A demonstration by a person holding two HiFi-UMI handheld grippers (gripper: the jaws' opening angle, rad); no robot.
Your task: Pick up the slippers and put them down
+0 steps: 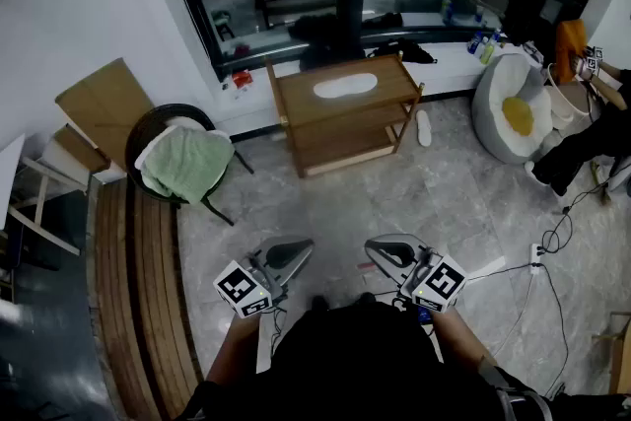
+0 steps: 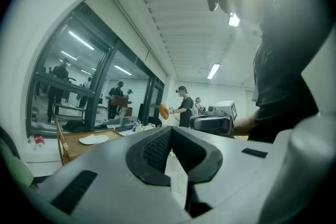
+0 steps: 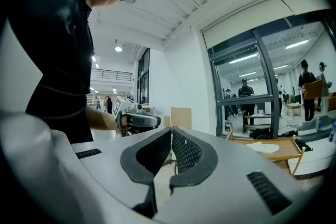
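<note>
One white slipper (image 1: 344, 87) lies on top of a low wooden rack (image 1: 296, 118) by the window. It also shows as a pale oval, slipper (image 2: 94, 139) and slipper (image 3: 264, 148), in both gripper views. A second white slipper (image 1: 424, 127) lies on the floor just right of the rack. My left gripper (image 1: 304, 249) and right gripper (image 1: 373, 249) hover low near my body, far from the rack, pointing level and angled toward each other. Both are shut with nothing between the pads: left gripper (image 2: 170, 128), right gripper (image 3: 171, 130). Each sees the other: right gripper (image 2: 212, 123), left gripper (image 3: 136, 120).
A round dark chair with a green towel (image 1: 185, 163) stands left of the rack. A white beanbag with a yellow cushion (image 1: 513, 113) sits at the right. Wooden planks (image 1: 138, 281) run along the left. Cables and a power strip (image 1: 537, 256) lie on the tiled floor at right.
</note>
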